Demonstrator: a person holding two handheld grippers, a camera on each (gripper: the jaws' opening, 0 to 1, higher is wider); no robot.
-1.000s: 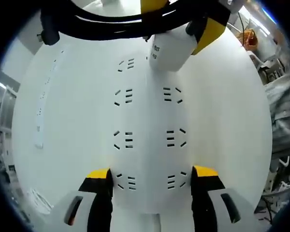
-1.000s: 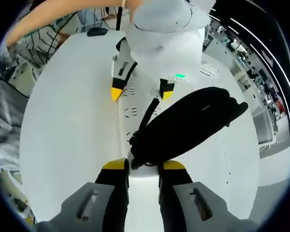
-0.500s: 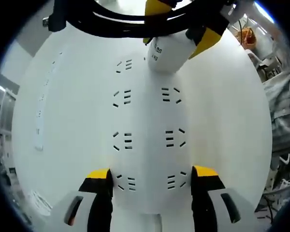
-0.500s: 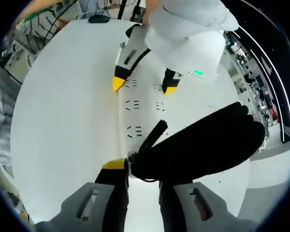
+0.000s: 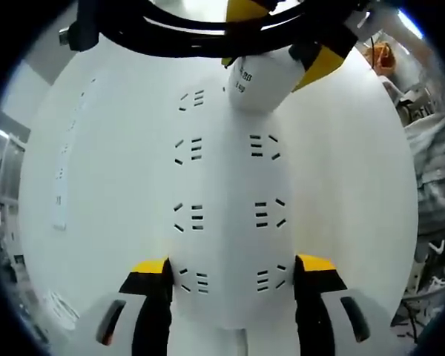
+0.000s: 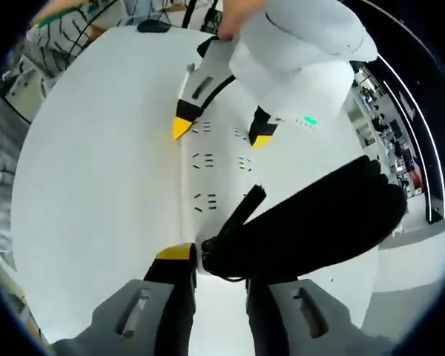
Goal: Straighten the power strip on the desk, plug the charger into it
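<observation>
A white power strip (image 5: 226,222) with two rows of sockets lies lengthwise on the white desk (image 5: 356,185). My left gripper (image 5: 233,267) is shut on its near end, one jaw against each long side. At the strip's far end my right gripper (image 5: 282,33) holds the white charger (image 5: 263,78) over the last right-hand socket; whether its pins are in is hidden. In the right gripper view, my right gripper (image 6: 219,259) is shut on the charger, whose bundled black cable (image 6: 304,222) hangs to the right over the power strip (image 6: 219,159). The left gripper (image 6: 220,133) clamps the strip's other end.
A second narrow white strip (image 5: 59,178) lies near the desk's left edge, and a coil of white cable (image 5: 55,304) sits near the corner. A small black object (image 6: 154,26) rests at the far desk edge. Cluttered shelving and cables (image 5: 430,148) stand beyond the desk's right side.
The right gripper has shifted slightly with the charger, and the black cable bundle has swung lower and to the right in its view. The left gripper and power strip stayed put.
</observation>
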